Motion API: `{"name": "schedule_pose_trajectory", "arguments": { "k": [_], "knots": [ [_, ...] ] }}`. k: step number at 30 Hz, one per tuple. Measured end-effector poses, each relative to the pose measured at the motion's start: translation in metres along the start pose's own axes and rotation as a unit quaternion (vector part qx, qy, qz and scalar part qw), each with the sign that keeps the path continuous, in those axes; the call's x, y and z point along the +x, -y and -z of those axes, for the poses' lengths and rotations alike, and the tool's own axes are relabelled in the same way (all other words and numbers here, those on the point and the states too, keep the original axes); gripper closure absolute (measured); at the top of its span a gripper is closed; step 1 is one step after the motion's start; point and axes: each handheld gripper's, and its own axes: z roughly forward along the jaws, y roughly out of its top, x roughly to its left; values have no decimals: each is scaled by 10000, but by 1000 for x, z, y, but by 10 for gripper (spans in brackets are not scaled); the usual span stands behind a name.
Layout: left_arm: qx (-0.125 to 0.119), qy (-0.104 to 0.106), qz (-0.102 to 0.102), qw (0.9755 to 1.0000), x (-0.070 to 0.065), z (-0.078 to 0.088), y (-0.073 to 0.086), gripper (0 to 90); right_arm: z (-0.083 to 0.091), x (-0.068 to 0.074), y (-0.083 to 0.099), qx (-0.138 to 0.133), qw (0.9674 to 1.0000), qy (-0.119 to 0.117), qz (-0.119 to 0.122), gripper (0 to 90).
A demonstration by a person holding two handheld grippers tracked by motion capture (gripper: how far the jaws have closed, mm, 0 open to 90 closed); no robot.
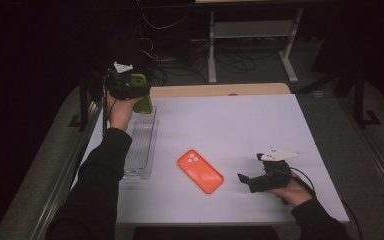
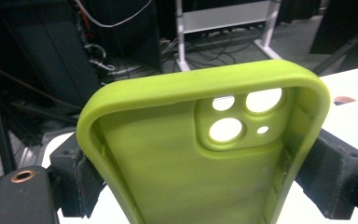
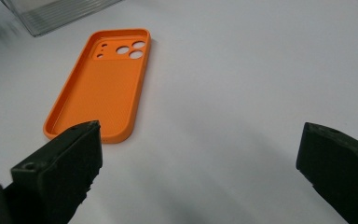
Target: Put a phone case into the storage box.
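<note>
A lime green phone case (image 1: pixel 143 104) hangs above the far end of a clear plastic tray (image 1: pixel 139 150) at the table's left, with my left gripper (image 1: pixel 136 91) shut on it. In the left gripper view the green phone case (image 2: pixel 186 172) stands upright, its hollow side and camera cut-outs facing the camera, and the left gripper (image 2: pixel 200 186) presses its pads (image 2: pixel 77 179) on the two long edges. An orange phone case (image 1: pixel 200 171) lies on the white table, hollow side up (image 3: pixel 102 88). My right gripper (image 1: pixel 249 172) rests open just right of it, with nothing between the jaws (image 3: pixel 196 172).
The white table (image 1: pixel 240 125) ends in a wooden strip (image 1: pixel 220 90) at the back. Beyond it lie a dark floor with cables and the legs of a white frame (image 1: pixel 212 55). The clear tray's corner (image 3: pixel 51 14) sits past the orange case.
</note>
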Motion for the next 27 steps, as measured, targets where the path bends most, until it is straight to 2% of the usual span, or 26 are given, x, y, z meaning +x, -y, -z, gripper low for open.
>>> {"name": "schedule_pose_trajectory", "arguments": {
  "k": [1, 5, 7, 10, 11, 14, 15, 16, 20, 27],
  "knots": [
    [22, -21, 50, 10000, 0, -3, 3, 135, 0, 0, 0, -7, 10000, -8, -18, 0],
    [144, -216, -44, 9997, 0, -14, 15, 135, 0, 0, 0, -18, 10000, -11, -12, 0],
    [253, -235, -28, 9994, 1, -18, 20, 134, 0, 0, 0, -3, 10000, -11, -24, 0],
    [237, -306, 94, 9992, 2, -23, 27, 134, 0, 0, 0, -4, 10000, -12, -20, 0],
    [312, -307, 64, 9990, 3, -24, 28, 133, 0, 0, 0, -6, 10000, -6, 2, 0],
    [294, -298, 58, 9991, 4, -27, 32, 133, 1, 1, 0, -5, 10000, 0, 5, 0],
    [251, -298, 176, 9991, 2, -28, 33, 132, 1, 0, 0, -7, 10000, 5, 19, 0],
    [271, -307, 108, 9991, 3, -28, 33, 132, 1, 1, 0, 1, 10000, 7, 5, 0],
    [241, -435, 58, 9987, -2, -32, 35, 130, 1, 1, 0, 11, 10000, 9, 1, 0],
    [264, -513, 71, 9983, -4, -39, 39, 125, 1, 0, 1, 7, 10000, 16, 34, 0]
  ]
}}
